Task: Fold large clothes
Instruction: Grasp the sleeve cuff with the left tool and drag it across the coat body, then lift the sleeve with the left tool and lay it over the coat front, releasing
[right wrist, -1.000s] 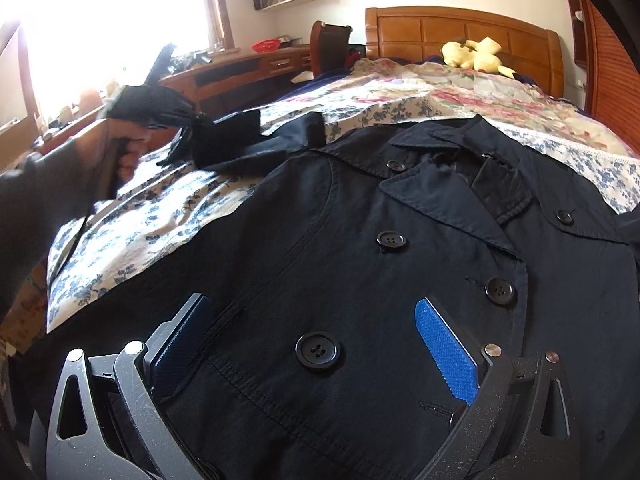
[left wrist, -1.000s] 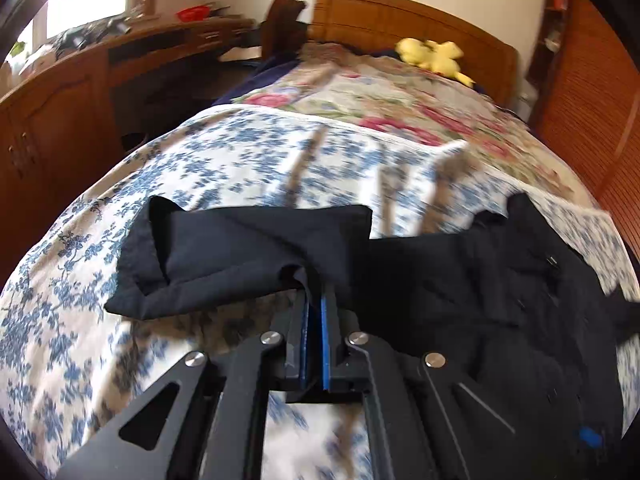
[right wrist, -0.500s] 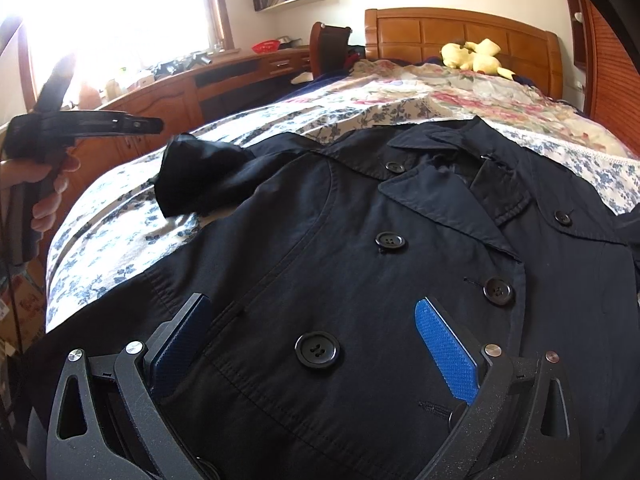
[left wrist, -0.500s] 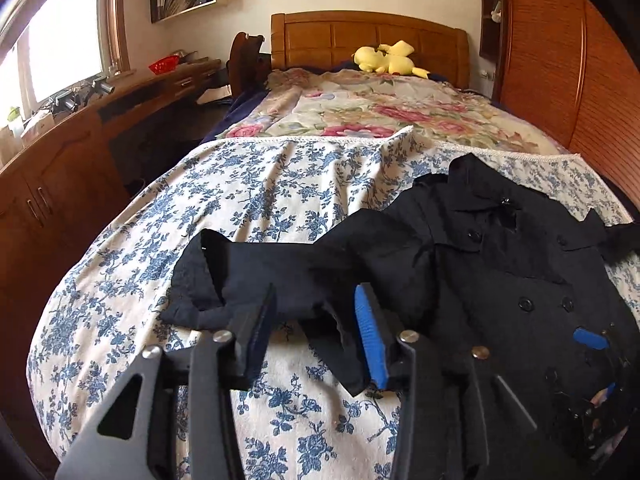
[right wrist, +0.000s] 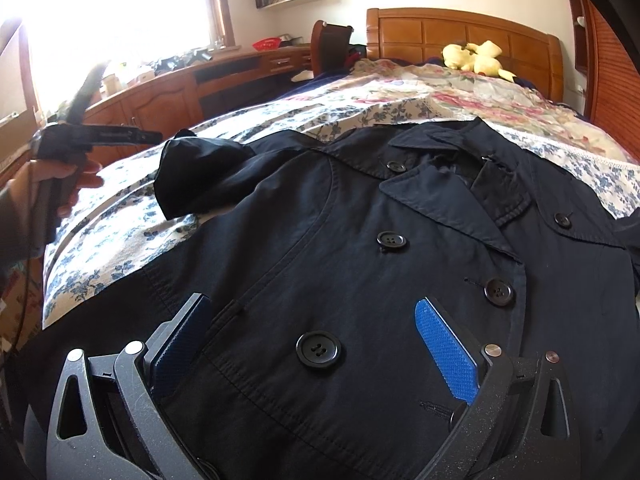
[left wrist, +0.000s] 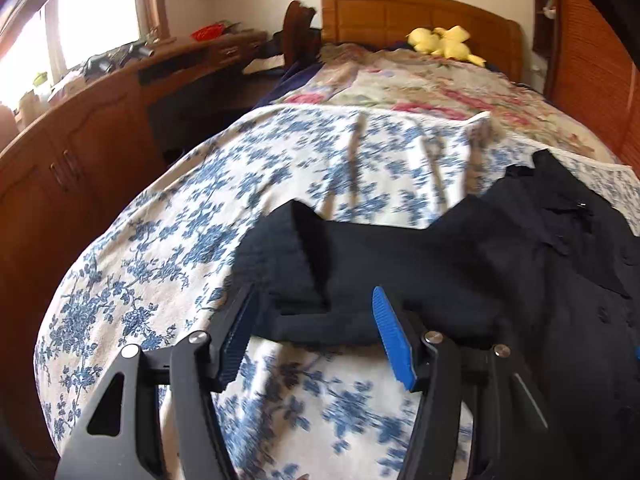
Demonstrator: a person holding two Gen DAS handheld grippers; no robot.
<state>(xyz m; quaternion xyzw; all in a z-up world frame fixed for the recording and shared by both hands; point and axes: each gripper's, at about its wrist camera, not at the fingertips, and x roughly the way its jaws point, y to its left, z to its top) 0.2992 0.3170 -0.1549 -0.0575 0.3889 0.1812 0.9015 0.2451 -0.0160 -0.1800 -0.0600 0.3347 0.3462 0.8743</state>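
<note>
A dark navy double-breasted coat (right wrist: 320,240) lies front-up on the blue-flowered bedspread (left wrist: 192,240). Its sleeve (left wrist: 360,264) is spread out to the left, the cuff end (right wrist: 192,176) crumpled. My left gripper (left wrist: 313,296) hovers just short of that sleeve. Its jaws are opening, and the cloth lies beyond the blue pads (left wrist: 390,336) without being pressed. In the right wrist view a hand holds the left gripper (right wrist: 100,136) above the bed's left side. My right gripper (right wrist: 316,320) stands wide open over the coat's lower front, a large button (right wrist: 318,349) between its fingers.
A wooden desk and cabinets (left wrist: 80,152) run along the left under the window. The headboard (left wrist: 400,12) and a yellow plush toy (left wrist: 444,42) are at the far end. A rose-patterned quilt (left wrist: 420,88) covers the upper bed. A wooden wardrobe (left wrist: 592,60) stands on the right.
The left gripper was shut on the sleeve and holding it up. It has let go, its jaws have spread and it has pulled back; the sleeve now lies on the bed. The right gripper stayed still.
</note>
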